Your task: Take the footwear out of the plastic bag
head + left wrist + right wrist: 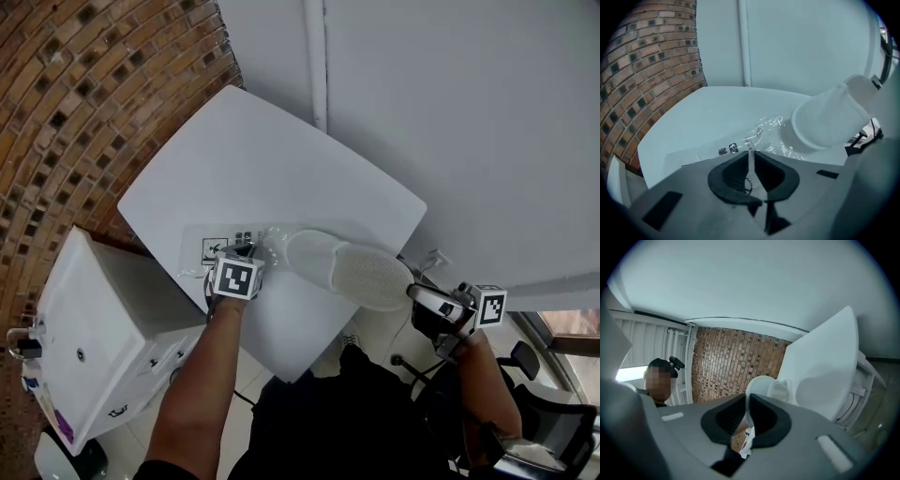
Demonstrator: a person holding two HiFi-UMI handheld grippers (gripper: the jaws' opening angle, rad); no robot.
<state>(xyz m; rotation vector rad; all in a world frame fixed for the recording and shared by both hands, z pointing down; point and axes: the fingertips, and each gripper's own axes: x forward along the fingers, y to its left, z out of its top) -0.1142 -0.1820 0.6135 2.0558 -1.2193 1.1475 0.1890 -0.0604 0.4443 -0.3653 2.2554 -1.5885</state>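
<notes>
A white slipper (352, 270) hangs over the table's near right corner, sole side up. My right gripper (419, 294) is shut on its edge, and the right gripper view shows the slipper (761, 386) pinched between the jaws of the right gripper (747, 412). A clear plastic bag (225, 246) with black print lies on the white table (281, 159), with its crinkled mouth at the slipper's far end. My left gripper (247, 253) is shut on a thin fold of the bag (761, 131), seen in the left gripper view between the jaws of the left gripper (751, 158). The slipper (829, 118) floats right of it.
A white cabinet (103, 342) stands left of the table against the brick wall (66, 94). A dark chair (553, 427) is at the lower right. A person (658, 380) shows in the right gripper view at the left. A pale wall (450, 103) runs behind the table.
</notes>
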